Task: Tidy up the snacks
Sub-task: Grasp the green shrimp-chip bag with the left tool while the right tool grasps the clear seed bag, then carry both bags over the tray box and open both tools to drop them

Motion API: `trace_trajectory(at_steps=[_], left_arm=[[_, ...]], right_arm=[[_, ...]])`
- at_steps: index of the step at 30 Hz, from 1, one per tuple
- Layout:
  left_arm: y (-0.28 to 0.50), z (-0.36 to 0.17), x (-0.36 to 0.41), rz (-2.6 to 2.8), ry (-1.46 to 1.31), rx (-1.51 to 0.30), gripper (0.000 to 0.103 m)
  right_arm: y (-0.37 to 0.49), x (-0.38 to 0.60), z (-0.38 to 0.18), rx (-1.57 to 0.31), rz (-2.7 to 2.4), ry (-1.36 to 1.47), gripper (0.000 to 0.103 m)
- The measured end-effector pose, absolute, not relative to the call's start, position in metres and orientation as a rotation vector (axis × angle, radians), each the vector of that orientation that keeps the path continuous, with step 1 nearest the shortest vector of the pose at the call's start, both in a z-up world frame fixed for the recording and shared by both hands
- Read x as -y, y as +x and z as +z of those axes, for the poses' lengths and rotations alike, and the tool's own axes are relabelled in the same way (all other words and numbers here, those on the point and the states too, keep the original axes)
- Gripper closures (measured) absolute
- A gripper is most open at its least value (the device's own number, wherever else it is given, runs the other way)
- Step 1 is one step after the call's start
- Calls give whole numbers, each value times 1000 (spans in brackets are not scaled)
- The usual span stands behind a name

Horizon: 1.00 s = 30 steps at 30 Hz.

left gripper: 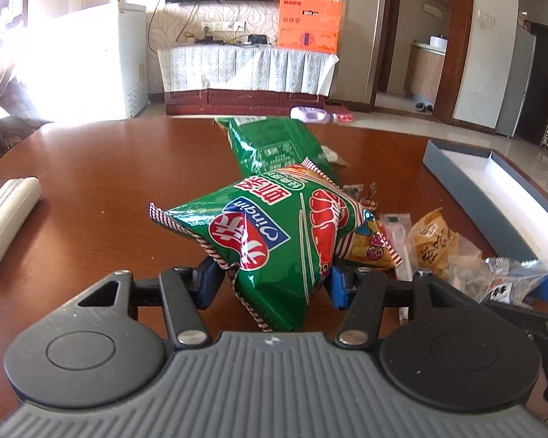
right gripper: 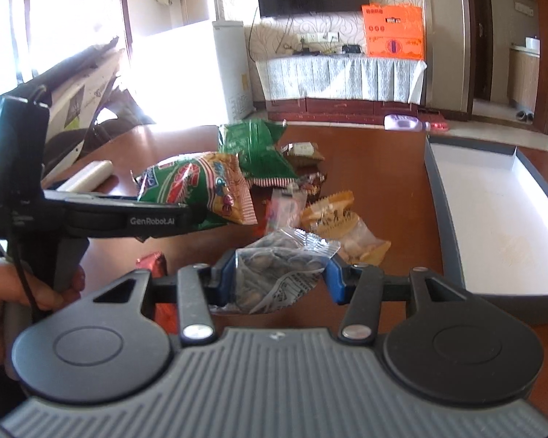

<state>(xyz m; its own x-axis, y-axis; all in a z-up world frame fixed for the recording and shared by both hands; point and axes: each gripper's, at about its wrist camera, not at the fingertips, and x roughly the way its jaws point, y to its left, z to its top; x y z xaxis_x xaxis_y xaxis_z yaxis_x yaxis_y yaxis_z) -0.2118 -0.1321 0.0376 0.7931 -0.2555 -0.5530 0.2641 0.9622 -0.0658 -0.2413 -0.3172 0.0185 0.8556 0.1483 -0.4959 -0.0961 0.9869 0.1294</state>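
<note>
Nearest each lens sits a held packet. Left gripper [left gripper: 270, 281]: its blue fingers [left gripper: 206, 283] are closed on the lower end of the green shrimp-chip bag [left gripper: 274, 233], which rises up and away from them, long axis tilted toward the far left. Right gripper [right gripper: 279, 279]: its fingers [right gripper: 227, 277] are closed on the clear packet of dark nuts [right gripper: 281, 270], held crosswise between them with its crimped end pointing toward the box [right gripper: 438, 197].

The box, a shallow blue tray with a white floor, is the landmark; judged from the task, it is the likely destination. It lies to the right of both packets, and the right gripper is the nearer to it; the left must cross over the loose pile to reach it.

Left of the box on the table [left gripper: 102, 168] lie the remaining snacks: a yellow biscuit packet [right gripper: 332, 215], a second green bag [right gripper: 254, 146] farther off, and small wrapped sweets between. A red foil packet [right gripper: 150, 262] rests farther left, partly hidden behind the right gripper. A white ribbed case [left gripper: 7, 219] sits at the table's far left edge.

The box's near right corner is cut off in both views, and the print on the small wrappers is unreadable.
</note>
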Motion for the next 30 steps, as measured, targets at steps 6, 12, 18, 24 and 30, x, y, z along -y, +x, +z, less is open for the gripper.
trace_trajectory(at_steps=[6,12,18,24,30], left_arm=[[-214,44,138,-267,46,-565,40],[-212,47,150,-259,71,-548,40],[-208,51,157,-248,60,-534,40],[-208,53,167,-250,54,-534,40],[-208,62,185,-269,97,-511,40]], right_arm=[[-243,324,29,-489,124,102,51],[-241,339,41,-448,112,120,51],[-234,350,48,-432,117,94,51],[-229,362,49,-422,127,96,51],[-232,374,48,-404,139,158,51]])
